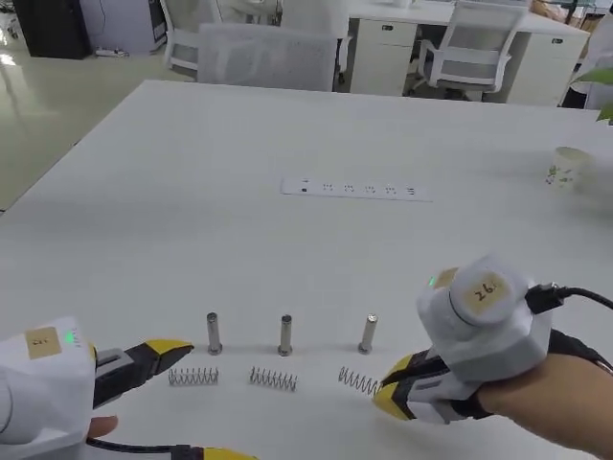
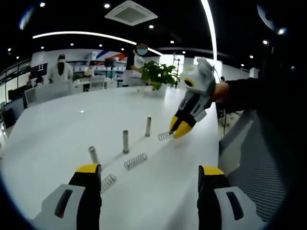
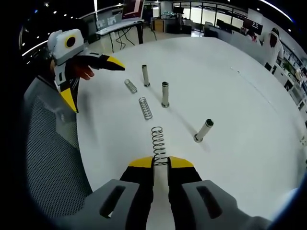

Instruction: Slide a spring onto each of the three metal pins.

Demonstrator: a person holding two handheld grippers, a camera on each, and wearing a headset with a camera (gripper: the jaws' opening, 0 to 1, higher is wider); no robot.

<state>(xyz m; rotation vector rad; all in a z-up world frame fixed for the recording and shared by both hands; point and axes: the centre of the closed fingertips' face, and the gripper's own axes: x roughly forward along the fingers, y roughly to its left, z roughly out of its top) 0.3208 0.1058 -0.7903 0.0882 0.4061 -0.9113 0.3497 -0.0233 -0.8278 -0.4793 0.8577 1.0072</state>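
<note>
Steel spring (image 3: 158,141) beside the rightmost pin (image 3: 204,130) sat pinched in my right gripper (image 3: 161,162); gripped endwise, it could buckle

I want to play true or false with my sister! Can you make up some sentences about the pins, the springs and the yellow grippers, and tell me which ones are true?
1. Three metal pins stand upright on the white table. True.
2. The right gripper pinches one end of the right-hand spring. True.
3. Every pin already wears a spring. False: the three springs lie flat on the table, beside the pins.
4. The left gripper is shut on a spring. False: its jaws are open and hold nothing.
5. A power strip lies on the table beyond the pins. True.
</note>
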